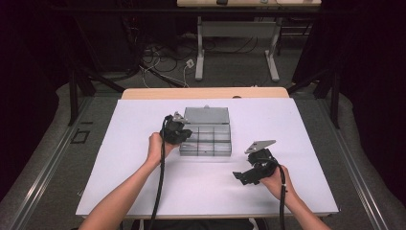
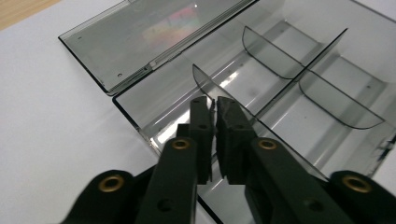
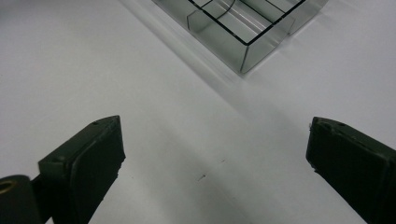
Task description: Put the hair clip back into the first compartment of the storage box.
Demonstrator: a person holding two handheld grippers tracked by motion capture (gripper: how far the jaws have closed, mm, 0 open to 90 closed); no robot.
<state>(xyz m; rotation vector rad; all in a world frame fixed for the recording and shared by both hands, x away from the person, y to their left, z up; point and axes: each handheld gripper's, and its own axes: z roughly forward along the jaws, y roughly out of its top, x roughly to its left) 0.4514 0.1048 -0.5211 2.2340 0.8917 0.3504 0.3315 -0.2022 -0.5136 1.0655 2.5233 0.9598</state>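
Two risks stand out: the left tongs (image 2: 214,103), nearly clenched on a thin smoky divider (image 2: 224,95) inside the clear plastic organizer box (image 1: 206,136) at mid-frame on the white bench (image 1: 143,182), could bend or crack that rigid partition, or drag the light box. The right tongs (image 3: 212,154) hang released at lower right.

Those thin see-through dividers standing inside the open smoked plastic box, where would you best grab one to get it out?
Grip the divider by its top edge, coming straight down from above. It is a thin upright sheet with box walls and other partitions beside it, so only that edge is free. The left gripper does so, its jaws nearly closed, a pad either side of the sheet's end; whether they press on it I cannot tell.
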